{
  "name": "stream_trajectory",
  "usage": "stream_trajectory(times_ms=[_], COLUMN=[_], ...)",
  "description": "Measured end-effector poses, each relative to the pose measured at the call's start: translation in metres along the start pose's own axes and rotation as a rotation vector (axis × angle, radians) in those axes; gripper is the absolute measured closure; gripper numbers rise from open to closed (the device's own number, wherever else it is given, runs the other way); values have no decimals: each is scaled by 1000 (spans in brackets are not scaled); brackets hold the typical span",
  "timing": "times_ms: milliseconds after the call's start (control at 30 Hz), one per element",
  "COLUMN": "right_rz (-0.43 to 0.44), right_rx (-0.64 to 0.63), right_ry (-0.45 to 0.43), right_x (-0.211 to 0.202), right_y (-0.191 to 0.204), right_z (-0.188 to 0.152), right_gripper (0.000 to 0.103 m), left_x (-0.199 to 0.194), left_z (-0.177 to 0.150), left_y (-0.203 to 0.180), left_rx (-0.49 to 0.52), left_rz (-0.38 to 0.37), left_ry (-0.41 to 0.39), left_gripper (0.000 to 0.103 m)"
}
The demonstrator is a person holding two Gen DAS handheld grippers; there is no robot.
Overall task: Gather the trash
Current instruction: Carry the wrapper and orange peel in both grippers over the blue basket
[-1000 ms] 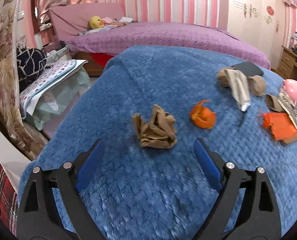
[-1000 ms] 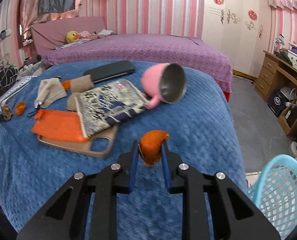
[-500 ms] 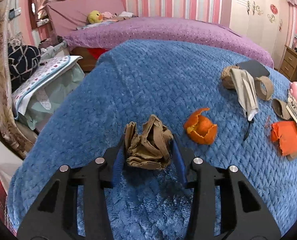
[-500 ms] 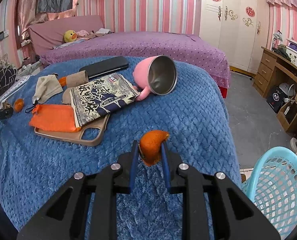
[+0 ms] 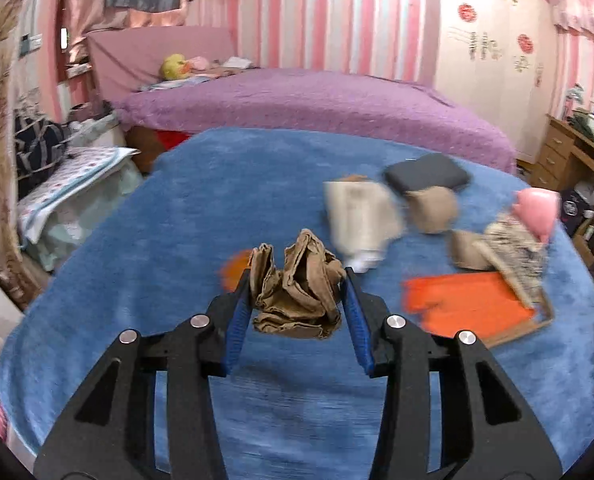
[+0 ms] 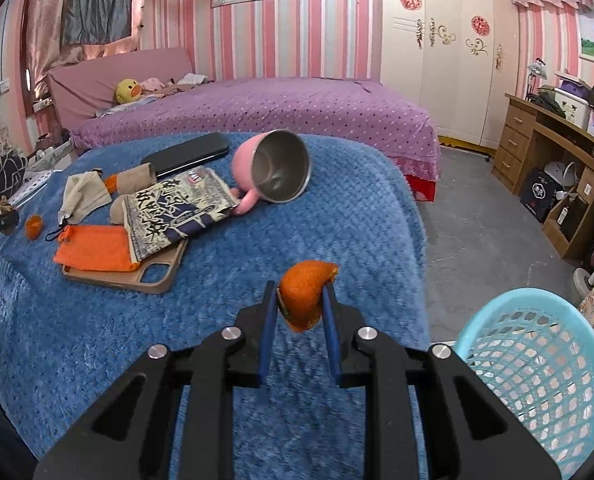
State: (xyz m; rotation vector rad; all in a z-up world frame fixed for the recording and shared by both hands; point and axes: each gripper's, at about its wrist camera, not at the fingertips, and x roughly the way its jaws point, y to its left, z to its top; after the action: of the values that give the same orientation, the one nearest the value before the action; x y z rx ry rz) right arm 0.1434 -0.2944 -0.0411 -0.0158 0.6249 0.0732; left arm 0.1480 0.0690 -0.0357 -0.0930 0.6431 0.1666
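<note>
The left gripper [image 5: 297, 288] has its jaws clamped on a crumpled wad of brown paper [image 5: 297, 292], creased into tight folds and pinched on both sides by the blue pads; the wad hangs just above the blue blanket [image 5: 177, 220], toward its left side; the jaws have just been closing, with the wad between them. The right gripper [image 6: 299, 300] has its jaws pressed together on a curled piece of orange peel [image 6: 303, 296], bright and pitted outside; it is held over the blanket's near right edge, close to a light blue mesh basket [image 6: 537, 352] standing on the floor past that edge.

The left view is smeared by motion and only hints at a second orange peel [image 5: 233, 268] behind the wad; the right view shows that peel [image 6: 33, 227] sharply, lying near the blanket's left edge; only the right view takes in the basket, the inside of the tipped pink cup [image 6: 273, 172] and a tan phone case [image 6: 137, 272] under an orange pouch [image 6: 93, 248]. A printed packet [image 6: 177, 212] lies over the case, covered in large dark characters too distorted to read; a dark flat case [image 6: 189, 154] sits near the far edge.
</note>
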Motion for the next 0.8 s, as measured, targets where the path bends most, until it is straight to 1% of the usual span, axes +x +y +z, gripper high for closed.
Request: stream_trajectory(times_ms=[67,200,267,367,533,800], right_rz=[-13,-36,-51,-71,-95,-117], right_rx=[4,18,24,40,58,82], right_ry=[-8,-20,-24,-27,-21,-7], right_x=[-5,-12,-16,-22,-28,-34], right_y=[-6,-21,-30,-45,-70,-104], right_z=[0,-2,-4,-7,-16,-30], right_gripper=[81,81,81,81,81,81], left_x=[-3,-10,-12,-14,-17,-18], left_z=[-3,-12,-19,-28,-39,-55], left_y=[-27,-76,-100,-129,-159,-188], left_rx=[18,73,99,146,190,203], left_rz=[-42,-100,-132,-159,-189,-231], left_ry=[-3,-13,-5,2,11,45], left_gripper=[60,60,60,60,60,60])
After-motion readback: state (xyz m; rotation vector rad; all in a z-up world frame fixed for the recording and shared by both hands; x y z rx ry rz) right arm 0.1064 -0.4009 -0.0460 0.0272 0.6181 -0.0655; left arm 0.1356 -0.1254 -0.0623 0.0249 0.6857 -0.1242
